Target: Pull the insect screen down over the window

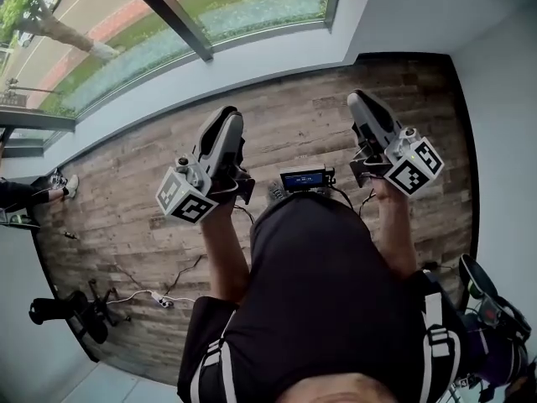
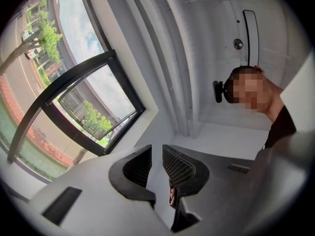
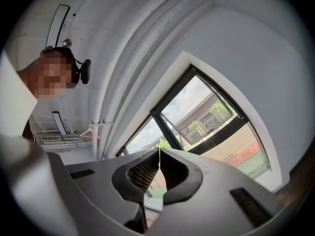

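Big window [image 3: 206, 117] ahead, both grippers held up in front of it.
No insect screen to be made out over the glass; likely rolled up out of sight at the top. Left gripper [image 2: 156, 154] open just a crack, nothing in it; right gripper [image 3: 159, 154] pinched shut, nothing in it. Best to open wide, grab the screen's edge evenly, then pull straight down, slowly.

Wood-plank floor [image 1: 319, 116]: white pwr strip [image 1: 159, 299] lower left, blk chair base [image 1: 74, 313] near it, sneakers [image 1: 64, 183] at left edge.
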### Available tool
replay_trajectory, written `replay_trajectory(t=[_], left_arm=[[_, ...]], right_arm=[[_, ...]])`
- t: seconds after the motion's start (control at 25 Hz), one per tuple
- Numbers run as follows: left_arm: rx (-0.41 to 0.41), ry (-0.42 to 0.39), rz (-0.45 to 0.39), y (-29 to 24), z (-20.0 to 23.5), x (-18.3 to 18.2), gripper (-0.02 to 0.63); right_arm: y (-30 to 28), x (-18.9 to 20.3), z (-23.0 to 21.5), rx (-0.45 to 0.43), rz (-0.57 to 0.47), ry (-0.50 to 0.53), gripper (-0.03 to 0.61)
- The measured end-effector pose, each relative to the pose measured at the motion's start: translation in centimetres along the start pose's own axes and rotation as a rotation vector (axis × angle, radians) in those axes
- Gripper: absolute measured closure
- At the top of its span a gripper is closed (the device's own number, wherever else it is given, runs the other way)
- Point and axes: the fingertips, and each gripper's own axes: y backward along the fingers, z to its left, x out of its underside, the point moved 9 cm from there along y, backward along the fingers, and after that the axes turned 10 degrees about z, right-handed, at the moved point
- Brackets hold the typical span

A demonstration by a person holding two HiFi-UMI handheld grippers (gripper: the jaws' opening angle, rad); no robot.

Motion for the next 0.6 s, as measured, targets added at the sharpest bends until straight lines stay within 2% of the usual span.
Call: replay_trajectory(t=[0.6], left_arm=[[-0.009, 0.015, 0.003, -0.11, 0.15, 0.47, 0.551]], right_arm=[[-0.28, -0.08, 0.12, -0.020, 0.017, -0.003, 0.569]])
